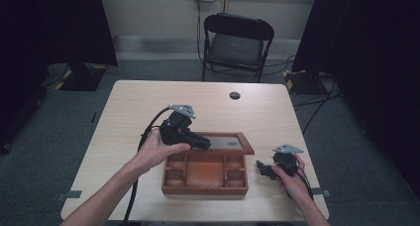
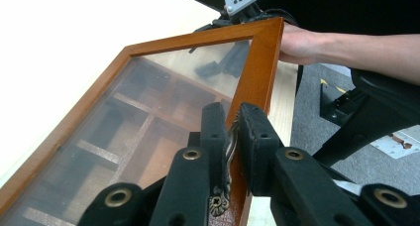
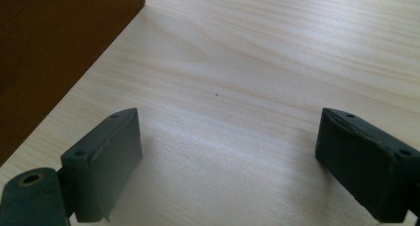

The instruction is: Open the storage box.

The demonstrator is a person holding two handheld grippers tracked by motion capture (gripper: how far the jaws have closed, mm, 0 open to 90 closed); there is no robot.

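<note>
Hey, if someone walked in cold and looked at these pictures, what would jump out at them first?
Probably the wooden box near the table's front edge, its glass-paned lid raised. The left gripper is shut on a brass fitting at the lid's front rim, seemingly a latch. The right gripper rests open on the bare table just right of the box, and a black folding chair stands beyond the far edge.

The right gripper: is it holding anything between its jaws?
No. In the right gripper view the right gripper has its jaws spread wide, with only bare table between them.
</note>
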